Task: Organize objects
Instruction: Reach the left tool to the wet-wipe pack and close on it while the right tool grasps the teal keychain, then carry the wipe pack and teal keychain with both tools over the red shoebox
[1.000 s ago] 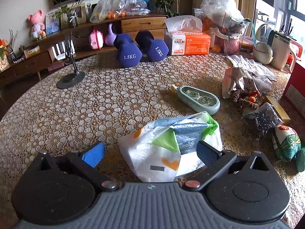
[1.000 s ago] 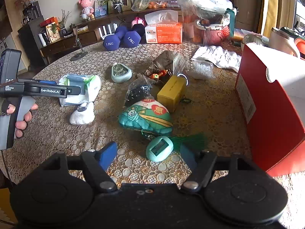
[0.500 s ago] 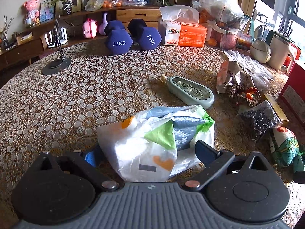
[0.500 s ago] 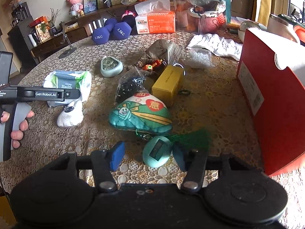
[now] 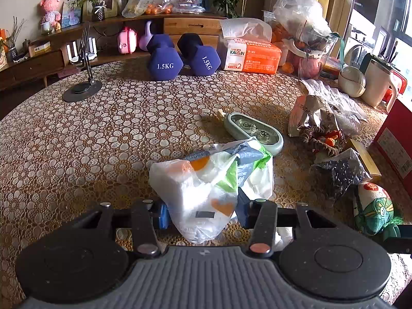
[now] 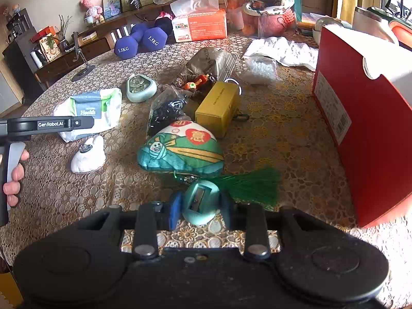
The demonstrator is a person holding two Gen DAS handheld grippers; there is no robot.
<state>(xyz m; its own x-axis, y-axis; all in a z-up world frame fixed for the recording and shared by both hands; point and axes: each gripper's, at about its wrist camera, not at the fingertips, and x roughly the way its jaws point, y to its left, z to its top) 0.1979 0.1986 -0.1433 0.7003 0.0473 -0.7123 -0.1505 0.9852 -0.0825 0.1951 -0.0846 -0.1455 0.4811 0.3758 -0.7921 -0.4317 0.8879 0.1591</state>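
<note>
A white plastic bag (image 5: 206,188) with green, grey and orange print lies on the lace-covered table (image 5: 103,141). My left gripper (image 5: 203,215) is closing on the bag's near end; both pads press into the bunched plastic. A small teal pencil sharpener (image 6: 199,203) sits near the table's front edge, beside a green tassel (image 6: 252,182). My right gripper (image 6: 200,208) is closing around the sharpener, its pads against both sides. In the right wrist view the bag (image 6: 90,110) shows at the left, behind the left gripper's body, which a hand (image 6: 14,180) holds.
A green embroidered pouch (image 6: 180,152), a yellow box (image 6: 219,105), a dark bead bag (image 6: 164,108) and a teal case (image 5: 253,134) crowd the middle. A tall red box (image 6: 360,128) stands right. Two purple dumbbells (image 5: 180,61) and a tissue pack (image 5: 252,56) sit at the back.
Both grippers went from wide open to closed in. The left jaws squeezed and bunched the plastic bag. The right jaws came in against the teal sharpener.
</note>
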